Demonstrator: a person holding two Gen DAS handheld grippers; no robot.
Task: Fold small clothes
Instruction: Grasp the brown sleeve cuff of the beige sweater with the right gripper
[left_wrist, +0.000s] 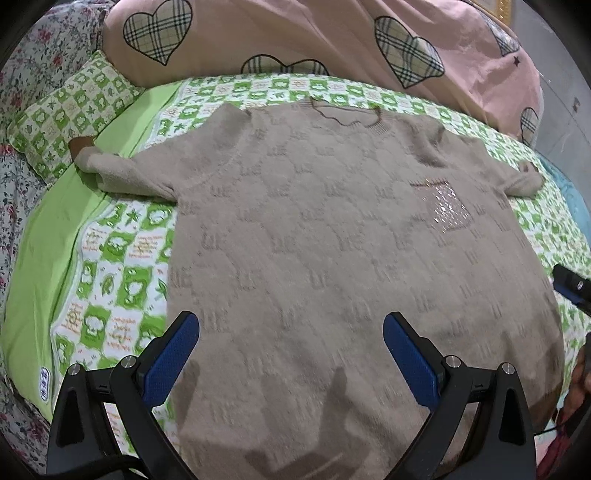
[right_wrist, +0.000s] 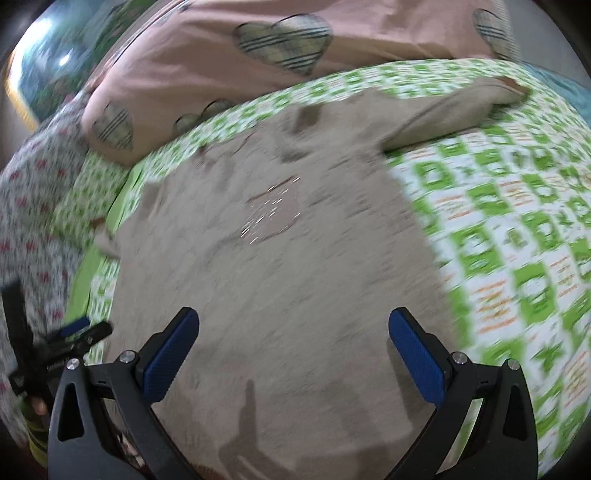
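Left gripper (left_wrist: 291, 354) open, empty, over hem. Right gripper (right_wrist: 293, 354) open, empty, over hem. Sweater (left_wrist: 332, 240) flat on sheet (left_wrist: 122, 251), sleeves spread, pocket (left_wrist: 445, 206) up. Pillow (left_wrist: 74, 110) beyond; quilt (left_wrist: 295, 33) behind.

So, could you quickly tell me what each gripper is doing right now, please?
Left gripper: open, holding nothing, above the beige sweater.
Right gripper: open, holding nothing, also above the sweater.

The right wrist view is smeared with blur, so the sweater (right_wrist: 280, 280) shows no knit pattern there. Its hem runs off the lower edge in both views, and the pink quilt (left_wrist: 295, 37) is cut off at the top.
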